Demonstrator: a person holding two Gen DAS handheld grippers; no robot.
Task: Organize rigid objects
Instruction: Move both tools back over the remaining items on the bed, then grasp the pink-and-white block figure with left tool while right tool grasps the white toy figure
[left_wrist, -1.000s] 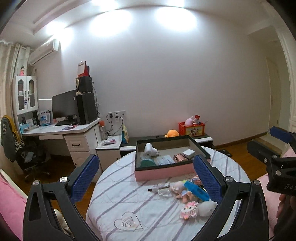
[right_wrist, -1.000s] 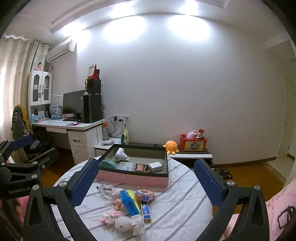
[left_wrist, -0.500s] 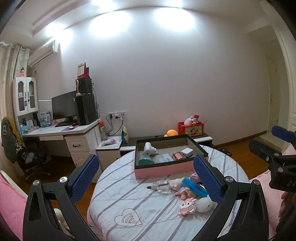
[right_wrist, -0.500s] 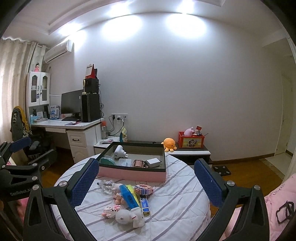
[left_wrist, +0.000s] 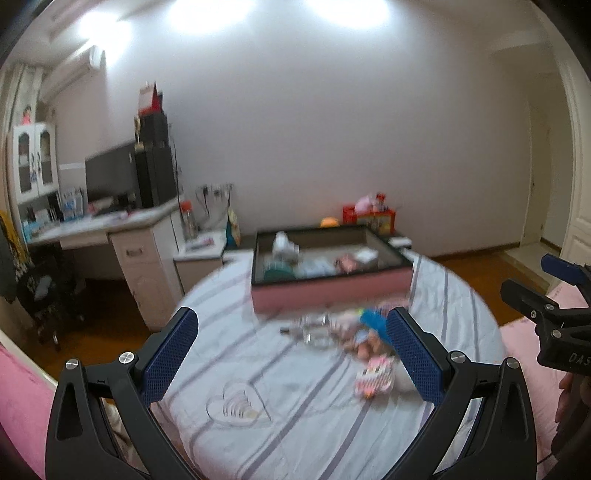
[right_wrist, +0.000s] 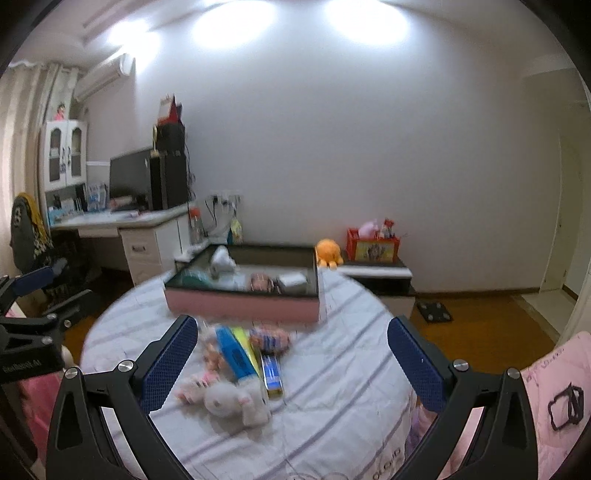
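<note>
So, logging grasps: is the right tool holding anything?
No, the right tool is open and holds nothing; the toys lie on the table.

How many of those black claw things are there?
2. The right claw is open above the toy pile; the left claw is open over the striped round table. Neither holds anything.

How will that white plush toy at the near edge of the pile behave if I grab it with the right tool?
The white plush toy looks soft and fuzzy, so it will probably squash between the pads and feel light. It seems unlikely to roll or break. It lies against the blue bar, so lifting it may nudge that. The right tool is open wide enough.
</note>
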